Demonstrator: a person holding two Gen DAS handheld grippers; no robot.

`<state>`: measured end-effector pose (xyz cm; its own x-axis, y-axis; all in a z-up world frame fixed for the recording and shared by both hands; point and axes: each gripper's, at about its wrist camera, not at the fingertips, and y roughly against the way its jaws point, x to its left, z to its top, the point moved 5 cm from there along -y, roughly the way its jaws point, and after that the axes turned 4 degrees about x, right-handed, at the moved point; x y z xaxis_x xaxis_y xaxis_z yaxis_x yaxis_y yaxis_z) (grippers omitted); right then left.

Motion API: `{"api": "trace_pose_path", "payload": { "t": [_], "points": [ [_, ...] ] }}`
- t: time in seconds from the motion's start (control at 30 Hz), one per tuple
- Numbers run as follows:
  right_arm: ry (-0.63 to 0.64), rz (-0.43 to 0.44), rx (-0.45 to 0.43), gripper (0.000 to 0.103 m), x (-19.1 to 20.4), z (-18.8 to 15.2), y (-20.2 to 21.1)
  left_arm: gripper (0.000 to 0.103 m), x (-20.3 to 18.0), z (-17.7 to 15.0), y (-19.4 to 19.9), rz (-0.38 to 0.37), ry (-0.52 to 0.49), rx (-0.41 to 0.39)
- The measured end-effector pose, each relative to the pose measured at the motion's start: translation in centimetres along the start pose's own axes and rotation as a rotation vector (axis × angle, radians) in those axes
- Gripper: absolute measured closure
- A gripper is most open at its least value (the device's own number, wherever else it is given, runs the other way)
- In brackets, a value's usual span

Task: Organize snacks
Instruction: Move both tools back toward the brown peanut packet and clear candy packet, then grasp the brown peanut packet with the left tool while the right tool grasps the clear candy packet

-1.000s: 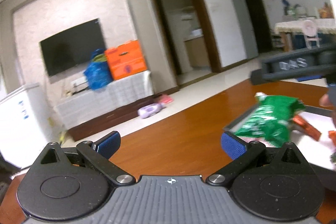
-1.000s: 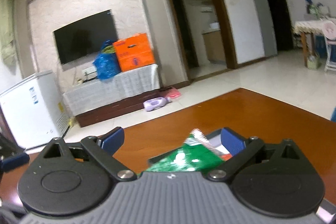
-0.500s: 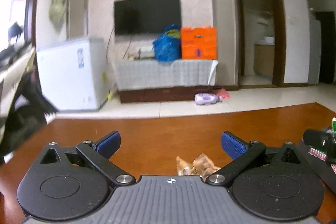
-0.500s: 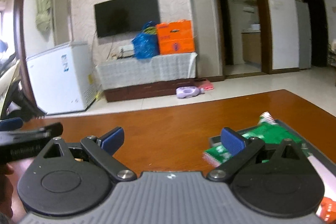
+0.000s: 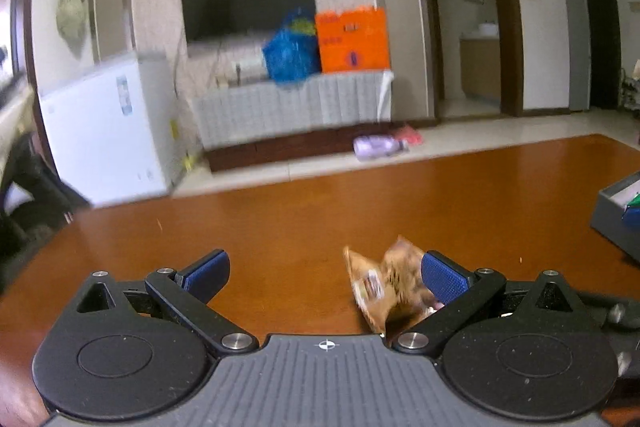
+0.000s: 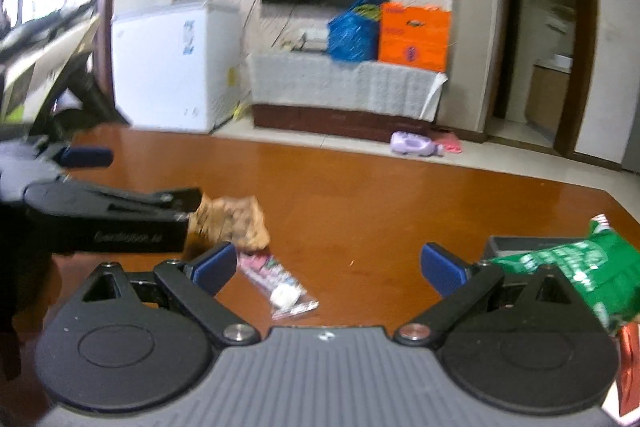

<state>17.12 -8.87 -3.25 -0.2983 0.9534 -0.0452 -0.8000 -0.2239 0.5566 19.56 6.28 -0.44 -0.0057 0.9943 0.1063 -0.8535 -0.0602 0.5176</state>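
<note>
The left claw (image 5: 324,267) is spreading wide and empty, the brown snack packet (image 5: 384,287) sitting on the tabletop (image 5: 360,203) hard against its right fingertip. The right claw (image 6: 340,265) is gaping wide too, gripping nothing. Progress looks partial: the green snack bag (image 6: 576,267) is lying in the grey tray (image 6: 520,242) just right of the right claw, while two are waiting outside. The pink-and-white sachet (image 6: 276,279), just inside the right claw's left finger, is running its long axis diagonally, its clear end pointing near-right.

Left gripper (image 5: 325,269) has swung from the tray (grey) (image 5: 612,215) — onto the brown snack packet (image 5: 386,285).
</note>
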Motion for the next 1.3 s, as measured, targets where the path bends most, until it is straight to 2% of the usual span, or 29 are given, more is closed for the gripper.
{"api": "trace_pose_path", "payload": {
  "t": [0.17, 0.43, 0.57, 0.73, 0.8, 0.93, 1.07, 1.17, 1.3],
  "points": [
    [0.098, -0.010, 0.091, 0.003, 1.5, -0.8, -2.3, 0.000, -0.1, -0.5, -1.5, -0.065, 0.046, 0.067],
    [0.132, 0.081, 0.143, 0.003, 2.4, -1.3, -5.6, 0.000, -1.5, -0.9, -3.0, -0.125, 0.012, 0.106],
    [0.147, 0.103, 0.148, 0.004, 2.8, -1.5, -6.3, 0.000, -1.4, -1.1, -3.5, -0.121, 0.016, 0.103],
    [0.145, 0.128, 0.138, 0.014, 3.1, -1.4, -7.7, 0.001, -1.1, -1.2, -4.3, -0.161, 0.072, 0.130],
    [0.104, 0.151, 0.148, 0.023, 2.8, -1.2, -8.0, 0.003, -1.0, -1.3, -4.6, -0.163, 0.067, 0.133],
    [0.044, 0.186, 0.164, 0.033, 2.1, -1.1, -8.3, 0.016, -1.3, -1.5, -5.3, -0.168, 0.053, 0.154],
    [0.048, 0.184, 0.160, 0.049, 2.1, -0.8, -8.3, 0.031, -1.5, -1.5, -5.8, -0.188, 0.053, 0.175],
    [0.057, 0.183, 0.151, 0.061, 2.2, -0.7, -8.3, 0.039, -1.5, -1.5, -5.9, -0.188, 0.043, 0.181],
    [0.073, 0.187, 0.146, 0.067, 2.2, -0.4, -8.4, 0.045, -1.6, -1.6, -6.0, -0.182, 0.022, 0.178]
  ]
}}
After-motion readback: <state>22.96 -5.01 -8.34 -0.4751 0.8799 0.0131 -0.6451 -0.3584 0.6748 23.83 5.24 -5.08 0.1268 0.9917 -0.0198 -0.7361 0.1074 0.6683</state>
